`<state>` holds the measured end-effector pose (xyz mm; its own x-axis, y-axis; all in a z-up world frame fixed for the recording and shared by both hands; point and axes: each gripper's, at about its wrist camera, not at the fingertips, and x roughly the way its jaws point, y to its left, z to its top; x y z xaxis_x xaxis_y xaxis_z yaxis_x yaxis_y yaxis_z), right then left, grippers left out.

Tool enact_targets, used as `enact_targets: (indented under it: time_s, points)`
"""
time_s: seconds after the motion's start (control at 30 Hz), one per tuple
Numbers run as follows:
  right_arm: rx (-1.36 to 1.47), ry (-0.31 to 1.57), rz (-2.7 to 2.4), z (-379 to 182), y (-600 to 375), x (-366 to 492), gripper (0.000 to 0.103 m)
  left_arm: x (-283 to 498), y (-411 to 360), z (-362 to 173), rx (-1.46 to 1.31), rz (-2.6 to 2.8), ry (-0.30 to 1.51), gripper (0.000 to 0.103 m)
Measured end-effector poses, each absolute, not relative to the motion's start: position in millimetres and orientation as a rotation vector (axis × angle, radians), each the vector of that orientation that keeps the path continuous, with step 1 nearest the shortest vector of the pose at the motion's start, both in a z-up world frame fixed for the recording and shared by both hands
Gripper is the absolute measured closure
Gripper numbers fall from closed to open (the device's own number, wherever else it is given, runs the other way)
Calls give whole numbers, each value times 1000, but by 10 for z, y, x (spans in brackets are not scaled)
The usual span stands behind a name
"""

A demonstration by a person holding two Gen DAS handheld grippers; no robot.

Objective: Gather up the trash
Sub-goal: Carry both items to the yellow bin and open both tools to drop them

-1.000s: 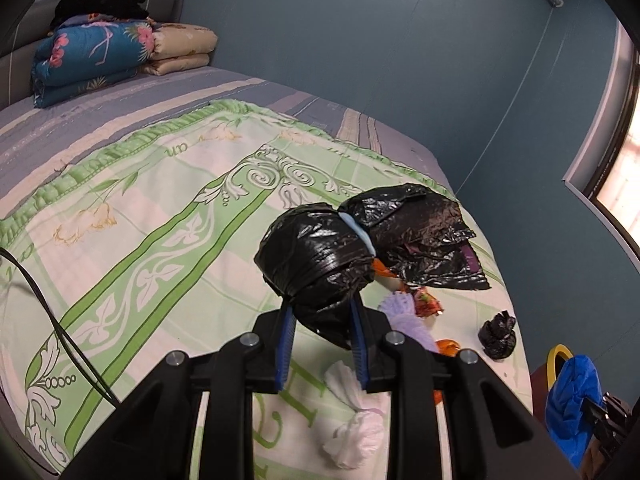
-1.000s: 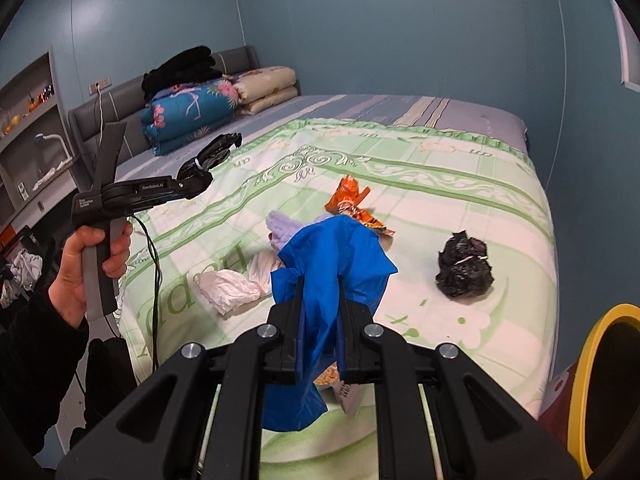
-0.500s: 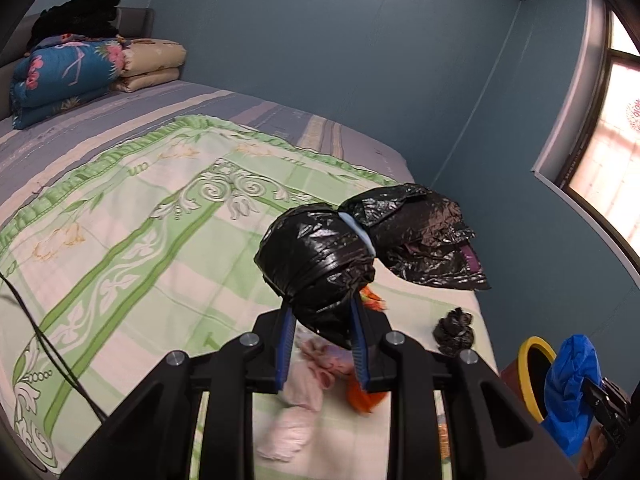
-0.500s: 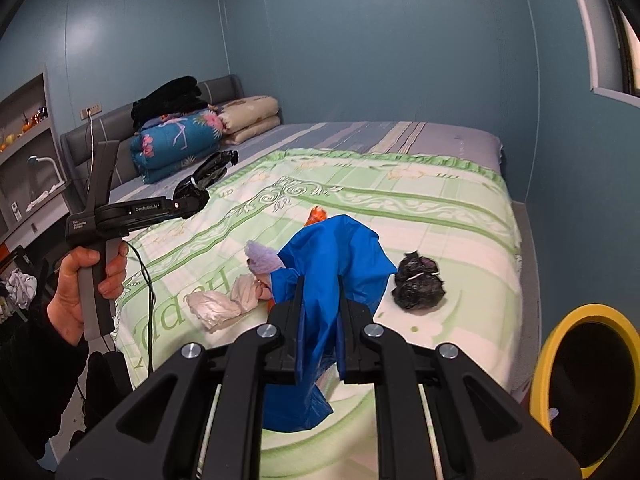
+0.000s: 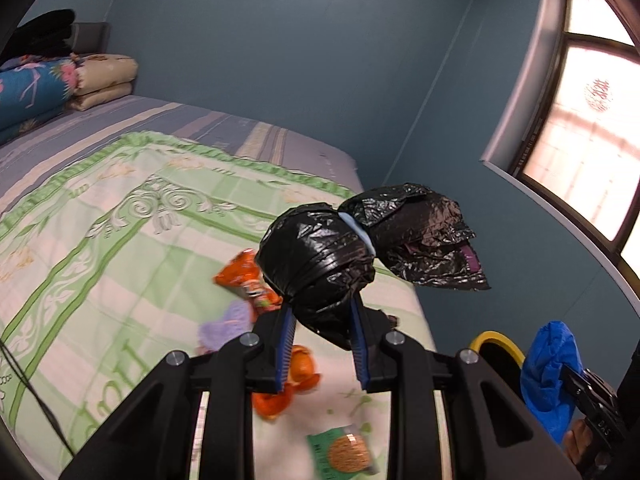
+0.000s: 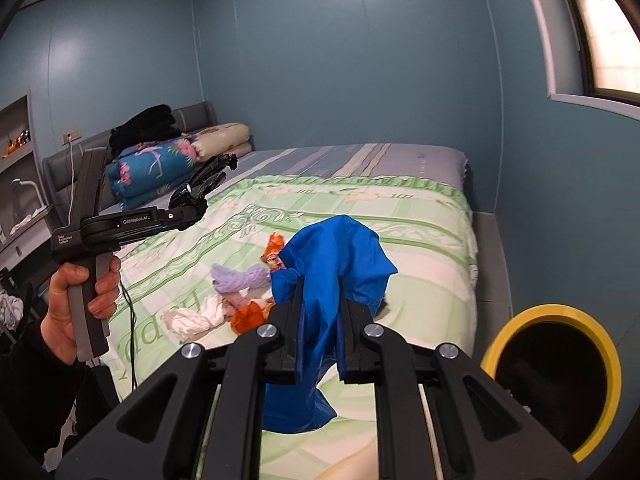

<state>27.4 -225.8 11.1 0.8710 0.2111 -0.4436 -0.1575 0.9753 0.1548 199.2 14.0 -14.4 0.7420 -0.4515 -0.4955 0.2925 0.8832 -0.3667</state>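
Observation:
My left gripper is shut on a knotted black trash bag and holds it above the bed; the same gripper shows in the right wrist view. My right gripper is shut on a crumpled blue plastic bag, also seen in the left wrist view. A yellow-rimmed black bin stands on the floor at the bed's foot, right of my right gripper; its rim shows in the left wrist view. Loose trash lies on the bed: an orange snack wrapper, orange peel, a green packet, white tissue.
A purple cloth lies among the trash on the green patterned quilt. Folded bedding is stacked at the headboard. A black cable hangs from the left gripper. A window is in the right wall.
Both grippers have swung right and away from the bed with their bags. The yellow-rimmed bin has come closer and larger in both views.

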Motion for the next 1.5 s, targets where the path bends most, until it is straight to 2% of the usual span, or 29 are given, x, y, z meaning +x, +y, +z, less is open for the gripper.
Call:
enact_targets:
  time_s: [1.03, 1.5]
  points:
    - [216, 384, -155, 146, -3576, -258, 92, 1753, -2083, -203, -118, -786, 695, 80]
    - [276, 419, -286, -142, -4108, -320, 92, 1696, -2966, -418, -60, -905, 771, 80]
